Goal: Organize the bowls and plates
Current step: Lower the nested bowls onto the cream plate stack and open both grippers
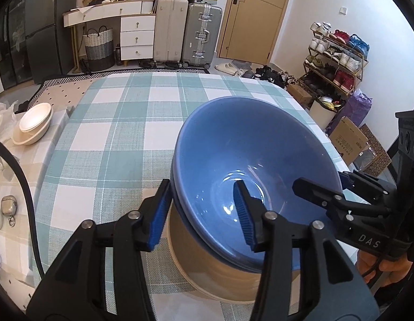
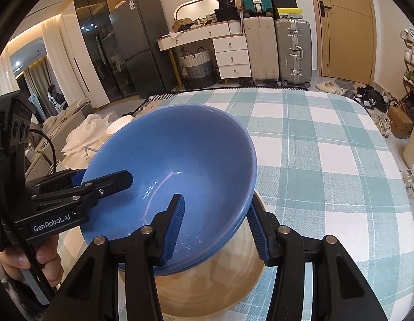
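Two nested blue bowls [image 1: 247, 147] [image 2: 180, 147] sit tilted in a wider beige bowl [image 1: 220, 281] [image 2: 212, 289] on the checked tablecloth. My left gripper [image 1: 201, 214] straddles the blue rim on one side, one pad outside and one inside. A wide gap shows between its jaws, so it is open. My right gripper [image 2: 216, 227] straddles the opposite rim the same way, its outer pad close against the bowl's outside and its inner pad clear of the wall. Each gripper also shows in the other's view, the right gripper [image 1: 319, 180] and the left gripper [image 2: 105, 178].
A stack of cream bowls [image 1: 33, 125] [image 2: 118, 125] stands at the table's left edge by a white plastic bag [image 2: 83, 133]. An earbud case [image 1: 8, 206] and a black cable [image 1: 22, 176] lie left. Checked cloth [image 1: 113, 120] stretches beyond the bowls. Suitcases, drawers and a shoe rack line the walls.
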Motion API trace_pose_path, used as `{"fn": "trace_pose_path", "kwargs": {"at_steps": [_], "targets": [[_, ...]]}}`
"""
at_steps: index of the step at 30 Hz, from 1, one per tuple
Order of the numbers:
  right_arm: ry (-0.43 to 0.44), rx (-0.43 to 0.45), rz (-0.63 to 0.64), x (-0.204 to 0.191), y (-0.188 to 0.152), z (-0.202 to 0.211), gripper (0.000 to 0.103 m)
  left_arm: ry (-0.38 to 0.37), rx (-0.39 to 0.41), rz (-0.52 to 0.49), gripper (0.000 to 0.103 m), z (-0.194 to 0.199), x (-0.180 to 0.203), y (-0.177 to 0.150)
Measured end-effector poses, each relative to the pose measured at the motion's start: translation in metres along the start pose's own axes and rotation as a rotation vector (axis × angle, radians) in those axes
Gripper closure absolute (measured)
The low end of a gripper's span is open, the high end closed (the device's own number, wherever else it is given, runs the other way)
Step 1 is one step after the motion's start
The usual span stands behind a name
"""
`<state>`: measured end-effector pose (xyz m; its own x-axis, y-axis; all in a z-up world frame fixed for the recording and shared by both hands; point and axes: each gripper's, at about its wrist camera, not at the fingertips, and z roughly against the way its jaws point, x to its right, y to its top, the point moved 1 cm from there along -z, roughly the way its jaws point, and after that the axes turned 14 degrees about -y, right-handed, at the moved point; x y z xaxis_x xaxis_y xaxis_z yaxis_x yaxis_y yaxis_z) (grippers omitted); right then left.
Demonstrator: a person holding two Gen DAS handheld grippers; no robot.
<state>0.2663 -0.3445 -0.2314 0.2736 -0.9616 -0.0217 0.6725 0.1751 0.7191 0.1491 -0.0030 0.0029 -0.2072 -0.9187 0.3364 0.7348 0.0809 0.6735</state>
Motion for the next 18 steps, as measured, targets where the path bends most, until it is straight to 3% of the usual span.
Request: {"fn": "trace_pose_path", "kwargs": {"at_steps": [4,6,8,12,15,16,18], "targets": [[-0.015,0.014,0.001,0.004,0.003,0.005,0.052,0.025,0.012,0.004,0.028,0.005,0.000,0.000],[-0.026,0.033,0.003,0.007,0.004,0.009,0.047,0.040,0.030,-0.007,0.028,0.010,0.000,0.000],[-0.031,0.063,0.004,0.010,0.004,0.015,0.032,0.040,0.044,-0.022,0.027,0.015,0.000,0.000],[-0.007,0.116,0.028,0.014,0.001,0.025,0.020,0.044,0.094,-0.081,0.019,0.029,0.003,-0.005],[-0.001,0.173,0.067,0.015,-0.003,0.034,0.008,0.050,0.139,-0.104,0.002,0.040,0.005,-0.008],[-0.002,0.188,0.076,0.016,-0.004,0.036,0.001,0.048,0.159,-0.106,0.002,0.044,0.004,-0.010],[0.020,0.223,0.104,0.017,-0.009,0.042,0.001,0.043,0.176,-0.112,0.002,0.051,0.004,-0.013]]}}
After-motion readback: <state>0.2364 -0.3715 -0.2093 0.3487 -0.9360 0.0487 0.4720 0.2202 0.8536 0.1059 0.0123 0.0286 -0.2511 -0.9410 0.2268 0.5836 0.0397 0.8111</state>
